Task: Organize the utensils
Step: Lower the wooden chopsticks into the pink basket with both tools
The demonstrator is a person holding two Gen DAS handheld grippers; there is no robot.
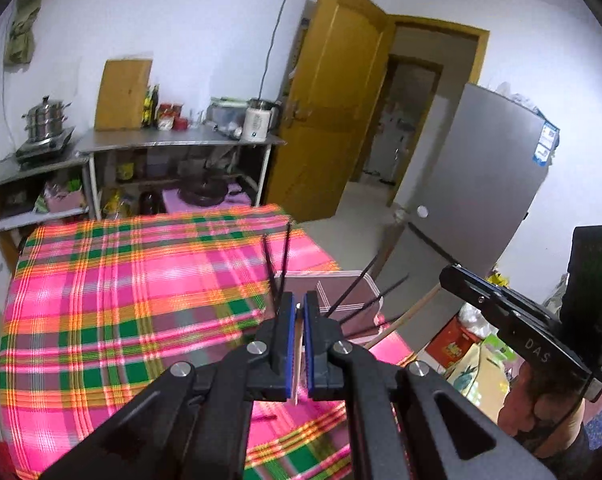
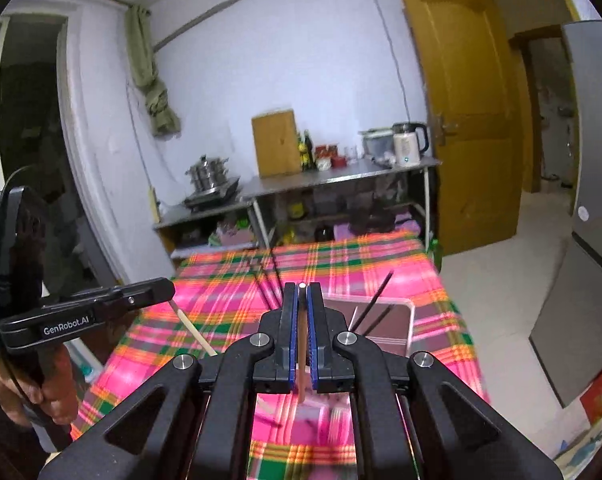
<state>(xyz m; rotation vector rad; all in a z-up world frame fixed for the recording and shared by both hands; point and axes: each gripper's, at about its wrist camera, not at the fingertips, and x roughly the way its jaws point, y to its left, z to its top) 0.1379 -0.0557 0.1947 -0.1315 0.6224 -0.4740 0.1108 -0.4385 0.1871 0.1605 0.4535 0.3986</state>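
My left gripper is shut on a pale wooden chopstick that runs back between its blue pads, above the pink plaid tablecloth. My right gripper is shut on a reddish-brown chopstick. Each gripper shows in the other's view: the right gripper with its stick slanting down-left, the left gripper with its pale stick. Just ahead, a brownish white-rimmed box holds several black chopsticks that stick up and fan out.
Beyond the table stands a steel counter with a stacked pot, a cutting board, bottles and a kettle. A yellow door hangs open at the back right. A grey fridge stands to the right, with bags at its foot.
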